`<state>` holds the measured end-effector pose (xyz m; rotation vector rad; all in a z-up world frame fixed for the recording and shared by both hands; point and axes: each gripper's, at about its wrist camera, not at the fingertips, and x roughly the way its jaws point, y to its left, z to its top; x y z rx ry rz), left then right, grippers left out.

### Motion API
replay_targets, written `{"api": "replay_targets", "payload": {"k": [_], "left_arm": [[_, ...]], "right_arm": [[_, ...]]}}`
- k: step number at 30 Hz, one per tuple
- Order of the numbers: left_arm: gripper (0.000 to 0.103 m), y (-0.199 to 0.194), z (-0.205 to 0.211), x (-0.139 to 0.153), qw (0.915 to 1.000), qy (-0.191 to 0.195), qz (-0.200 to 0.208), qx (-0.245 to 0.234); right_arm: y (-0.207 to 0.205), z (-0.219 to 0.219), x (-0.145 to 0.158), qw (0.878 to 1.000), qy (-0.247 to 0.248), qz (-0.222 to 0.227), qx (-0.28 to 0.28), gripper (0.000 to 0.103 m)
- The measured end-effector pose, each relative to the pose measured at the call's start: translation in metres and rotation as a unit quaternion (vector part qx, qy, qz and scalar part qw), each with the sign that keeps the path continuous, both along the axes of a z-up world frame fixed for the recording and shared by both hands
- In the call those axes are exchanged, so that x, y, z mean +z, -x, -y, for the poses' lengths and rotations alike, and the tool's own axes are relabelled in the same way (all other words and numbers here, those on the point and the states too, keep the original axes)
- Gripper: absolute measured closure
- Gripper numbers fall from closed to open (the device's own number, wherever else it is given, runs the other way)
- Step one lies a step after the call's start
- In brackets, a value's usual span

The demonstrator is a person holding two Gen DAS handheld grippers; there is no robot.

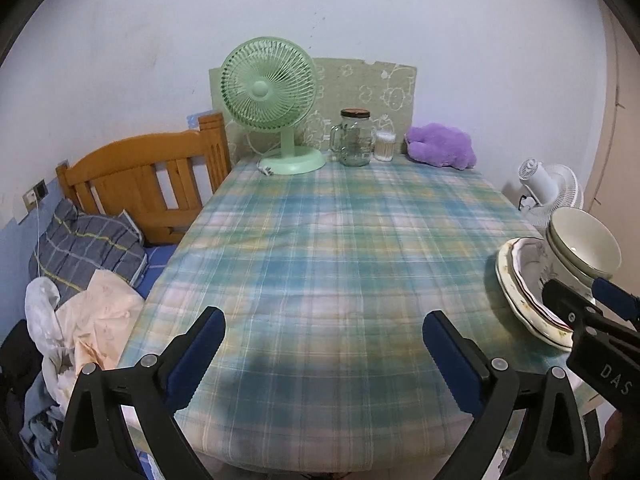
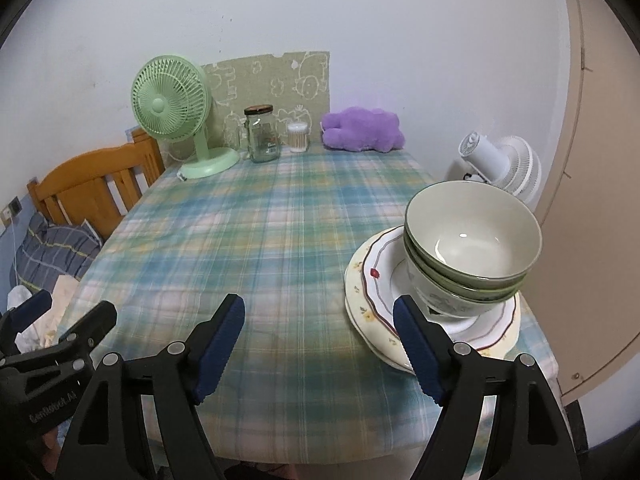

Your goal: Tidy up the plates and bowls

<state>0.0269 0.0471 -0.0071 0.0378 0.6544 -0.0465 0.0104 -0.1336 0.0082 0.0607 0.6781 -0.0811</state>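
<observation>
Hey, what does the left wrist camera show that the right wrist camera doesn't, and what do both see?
Only the left wrist view shows the heaped laundry beside the table. Only the right wrist view shows the stacked bowls whole, resting on the stacked plates with a red-trimmed plate on top. Both share the plaid tablecloth, green fan, glass jar, purple plush, and both grippers open.

Stacked bowls [image 2: 472,252] are sitting on stacked plates [image 2: 372,300] at the tabletop's [image 2: 256,232] right edge; fan [image 2: 172,96], jar [image 2: 262,134] and plush [image 2: 362,128] are lining its back.
</observation>
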Motion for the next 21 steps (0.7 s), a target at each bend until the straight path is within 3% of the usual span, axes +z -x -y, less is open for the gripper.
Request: {"api": "replay_targets", "payload": {"k": [21], "left_arm": [[0.0, 0.015, 0.005, 0.009, 0.9997, 0.012, 0.022, -0.005]], "right_arm": [[0.02, -0.001, 0.011, 1.0, 0.01, 0.018, 0.001, 0.02]]}}
